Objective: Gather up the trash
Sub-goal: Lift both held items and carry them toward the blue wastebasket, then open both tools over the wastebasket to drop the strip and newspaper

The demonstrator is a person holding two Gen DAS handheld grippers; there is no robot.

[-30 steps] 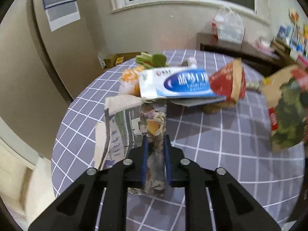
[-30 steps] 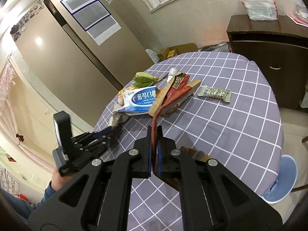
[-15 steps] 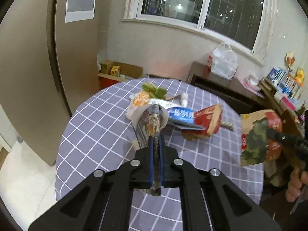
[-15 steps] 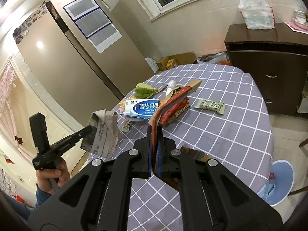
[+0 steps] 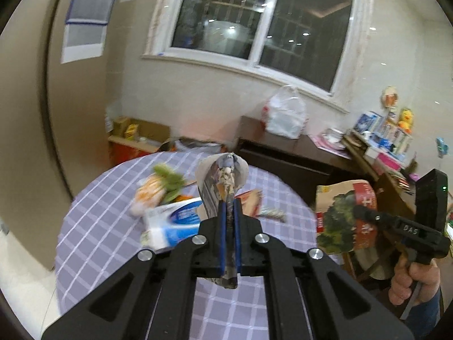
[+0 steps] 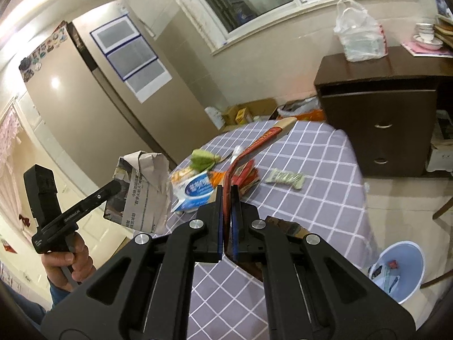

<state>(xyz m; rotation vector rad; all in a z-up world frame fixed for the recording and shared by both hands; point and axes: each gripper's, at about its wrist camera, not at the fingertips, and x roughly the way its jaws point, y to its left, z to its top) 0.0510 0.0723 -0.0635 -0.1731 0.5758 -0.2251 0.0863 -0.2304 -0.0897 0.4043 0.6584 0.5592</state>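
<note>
From my seat the biggest thing is the round table (image 6: 311, 170) with its lilac checked cloth, filling the middle of the right wrist view, and most of the trash lies bunched toward its far side at about eleven o'clock. Off the table's edge at four o'clock stands the pale blue bin (image 6: 407, 257) on the floor, scraps already in it, which I judge is where both loads are bound. My right gripper (image 6: 226, 198) is pressed together on the rim of a brown paper bag (image 5: 345, 215) printed red and green; pinched by its edge, the bag hangs flat and clear of the table. My left gripper (image 5: 230, 212) is clamped on a folded newspaper (image 6: 144, 187), nipped at its lower fold so the sheet stands up in a loose cone above the fingers instead of drooping onto the cloth. Both pieces are held in the air, the newspaper at nine o'clock in the right wrist view, the bag at three o'clock in the left. On the cloth there remain a blue and white packet (image 6: 195, 192), green vegetable scraps (image 6: 202, 158) just beyond it, a red wrapper (image 6: 246, 175) partly hidden behind my right fingers, and, smallest, a pale crumpled wrapper (image 6: 286, 178) lying apart at one o'clock.
</note>
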